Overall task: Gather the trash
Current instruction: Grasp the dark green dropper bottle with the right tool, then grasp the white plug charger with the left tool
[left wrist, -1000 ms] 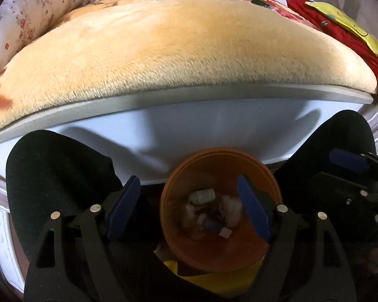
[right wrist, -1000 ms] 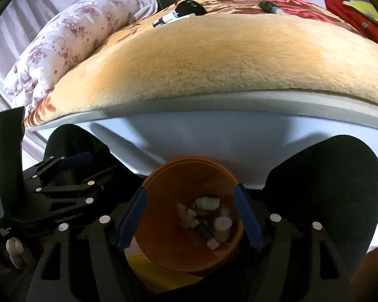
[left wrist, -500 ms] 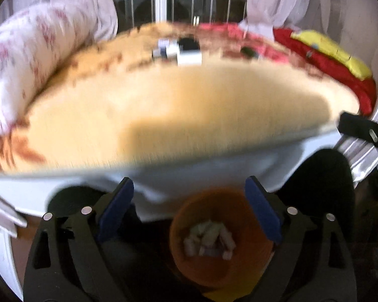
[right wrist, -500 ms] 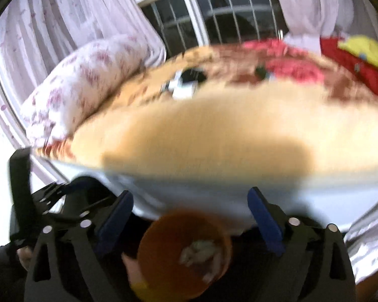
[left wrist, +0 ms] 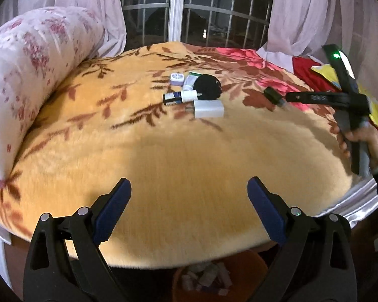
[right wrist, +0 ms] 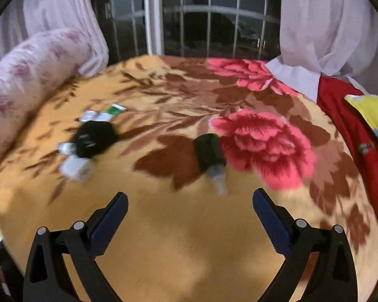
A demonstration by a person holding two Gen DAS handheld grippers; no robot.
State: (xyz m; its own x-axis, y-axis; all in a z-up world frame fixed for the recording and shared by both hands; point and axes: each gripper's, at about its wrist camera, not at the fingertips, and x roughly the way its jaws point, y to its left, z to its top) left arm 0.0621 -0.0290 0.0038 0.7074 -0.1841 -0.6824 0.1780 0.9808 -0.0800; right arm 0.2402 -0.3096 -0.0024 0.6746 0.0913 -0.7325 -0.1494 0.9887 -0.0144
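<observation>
Right wrist view puts the black-capped bottle (right wrist: 210, 159) on the bed (right wrist: 179, 251) just ahead of the right tongs (right wrist: 190, 214), its long axis running away from them, clear end nearest. Both tongs have just been opening and stand wide and empty. The left tongs (left wrist: 189, 206) sit farther off, facing a cluster of small items (left wrist: 196, 95).

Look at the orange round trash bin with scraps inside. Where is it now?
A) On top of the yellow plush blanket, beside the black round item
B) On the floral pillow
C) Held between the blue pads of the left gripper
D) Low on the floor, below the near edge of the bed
D: the left wrist view shows the orange round trash bin low under the near edge of the yellow plush blanket, with nothing between the pads of the open left gripper.
</observation>
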